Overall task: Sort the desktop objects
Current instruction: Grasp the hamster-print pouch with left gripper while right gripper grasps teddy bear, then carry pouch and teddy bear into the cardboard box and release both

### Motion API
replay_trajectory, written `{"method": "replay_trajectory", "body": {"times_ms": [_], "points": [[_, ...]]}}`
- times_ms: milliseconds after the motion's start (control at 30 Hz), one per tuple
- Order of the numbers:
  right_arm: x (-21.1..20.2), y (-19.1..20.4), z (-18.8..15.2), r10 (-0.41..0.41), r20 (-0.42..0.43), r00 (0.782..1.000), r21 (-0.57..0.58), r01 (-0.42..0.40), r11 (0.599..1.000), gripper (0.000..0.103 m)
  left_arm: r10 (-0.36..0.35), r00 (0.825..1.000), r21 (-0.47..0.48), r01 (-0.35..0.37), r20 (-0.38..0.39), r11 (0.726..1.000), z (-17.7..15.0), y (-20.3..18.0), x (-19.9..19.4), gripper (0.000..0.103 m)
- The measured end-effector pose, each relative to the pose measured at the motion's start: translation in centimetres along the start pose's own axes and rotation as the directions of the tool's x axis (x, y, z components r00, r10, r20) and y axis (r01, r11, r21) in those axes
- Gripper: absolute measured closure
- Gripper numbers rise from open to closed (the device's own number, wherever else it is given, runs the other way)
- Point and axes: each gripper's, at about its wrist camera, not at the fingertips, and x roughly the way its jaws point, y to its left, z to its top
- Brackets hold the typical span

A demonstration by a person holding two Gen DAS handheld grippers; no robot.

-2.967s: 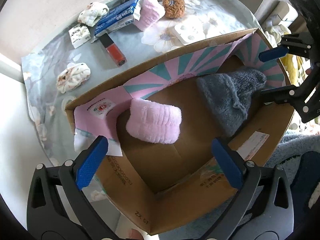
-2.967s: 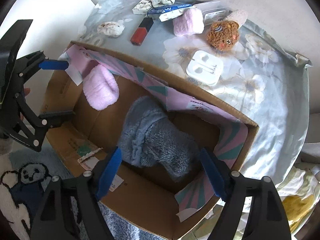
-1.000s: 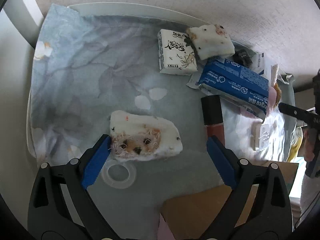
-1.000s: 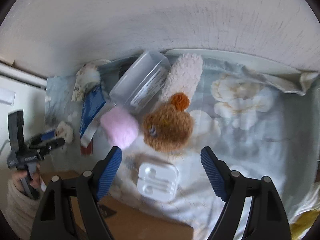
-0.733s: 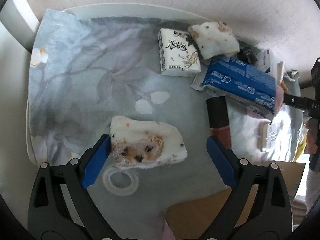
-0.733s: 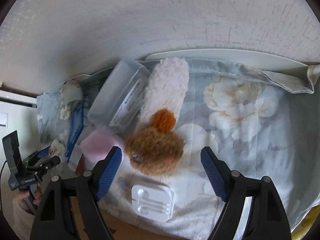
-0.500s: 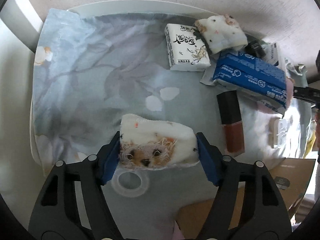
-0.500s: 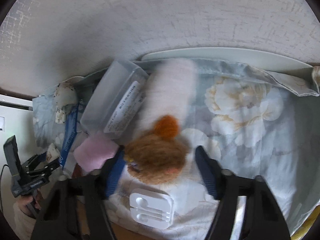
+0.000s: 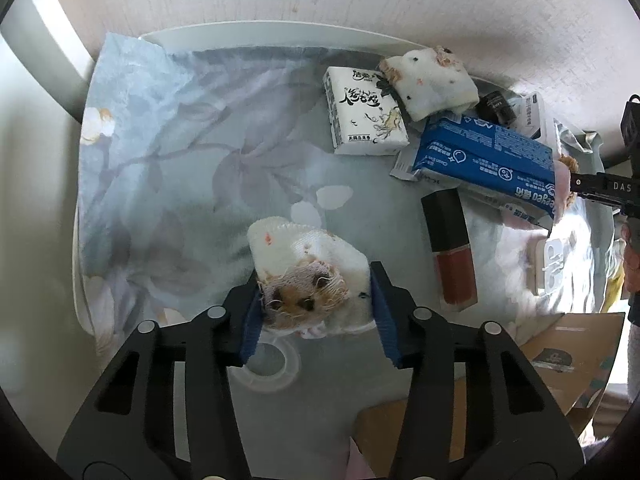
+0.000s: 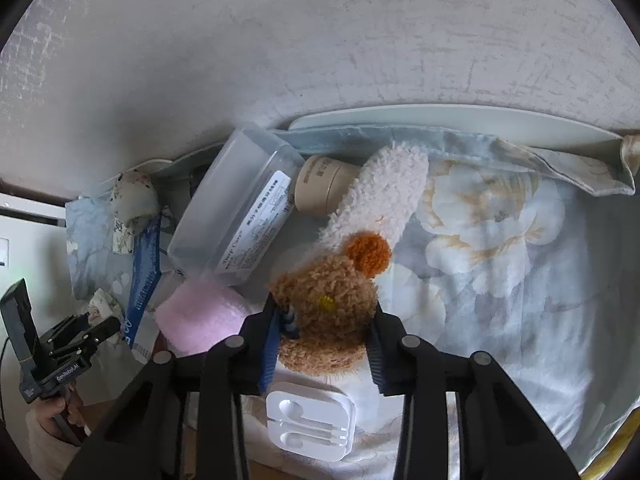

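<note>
White folded cloth with a dog-face print [image 9: 310,276] is clamped between the left gripper [image 9: 314,312] pads. Brown curly plush toy [image 10: 326,308] is pinched by the closed-in right gripper [image 10: 322,344], above a white plastic earphone case [image 10: 310,426].

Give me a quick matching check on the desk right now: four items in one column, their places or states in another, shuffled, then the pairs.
Items:
1. white sock with the animal face
2. brown plush toy
3. lip gloss tube
4. white earphone case

States:
A. lying loose on the cloth, beside the blue box
B. squeezed in the left claw
C. on the cloth just below the right claw
D. squeezed in the right claw

Pairs: 1-B, 2-D, 3-A, 4-C
</note>
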Motion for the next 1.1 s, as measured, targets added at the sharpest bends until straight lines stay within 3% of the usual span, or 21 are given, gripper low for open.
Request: {"method": "replay_trajectory", "body": {"times_ms": [467,600,667,767,1100], "points": [[-2.8,0.4,-3.2,0.017,0.047,0.999,0.005,-0.018,1.0,0.069,-0.012,0.999,0.027,0.011,0.037,1.0,-0.3,-1.2,-1.8,0.062],[-4.1,1.1,-3.4,0.021,0.067,0.998,0.004,-0.022,1.0,0.069,-0.017,0.998,0.04,0.015,0.064,0.999,-0.3,-1.5,-3.3,0.062],[-4.6,0.8,-2.6,0.023,0.075,0.997,0.001,-0.023,1.0,0.069,-0.019,0.997,0.048,0.015,0.072,0.999,1.4,-2.6,-4.5,0.062],[-5.9,1.2,-3.2,0.022,0.094,0.995,-0.009,-0.021,1.0,0.069,-0.016,0.996,0.065,0.01,0.093,0.998,0.1,-2.4,-6.2,0.062],[-11.2,1.8,-4.5,0.055,0.145,0.988,-0.06,-0.047,0.997,0.069,-0.043,0.989,0.091,0.03,0.14,0.995,0.4,-3.7,-11.6,0.062]]}}
